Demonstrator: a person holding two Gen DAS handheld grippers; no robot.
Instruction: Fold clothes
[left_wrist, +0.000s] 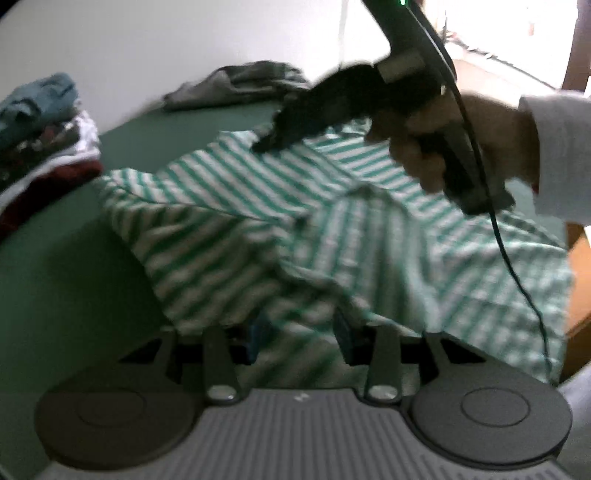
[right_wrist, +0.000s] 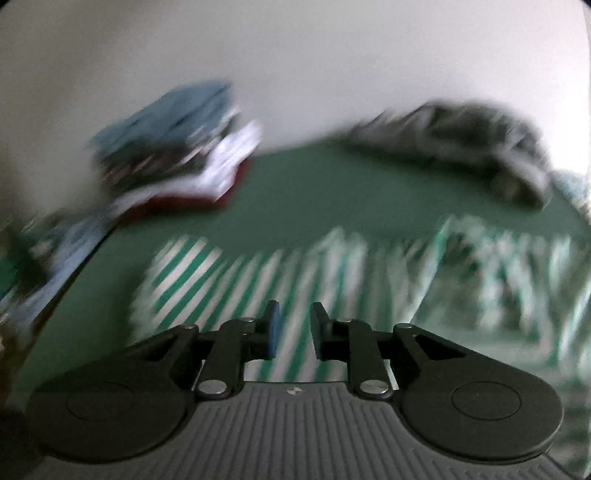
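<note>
From my left wrist camera, the green-and-white striped shirt lies spread over the green surface, rumpled, with one fold running across its middle. Its near edge comes right up between the fingers of my left gripper. The fingers stand apart and cloth drapes over them, so I cannot tell whether they pinch the fabric or merely sit under it. Farther off, my right gripper reaches down from the upper right, its dark tips touching the shirt near the far edge. My right hand wraps the handle, a white sleeve behind it, and a black cable trails down across the cloth. At the left edge sits a stack of folded clothes, teal on top, dark red at the bottom. A crumpled grey garment lies at the back near the white wall.

From my right wrist camera everything is heavily blurred. My right gripper hangs just over the striped shirt, its two fingers parted with a clear gap between them and nothing in it; stripes show through the gap. The left finger carries a blue pad. Beyond the shirt the green surface runs back to the folded stack on the left and the grey garment on the right.
</note>
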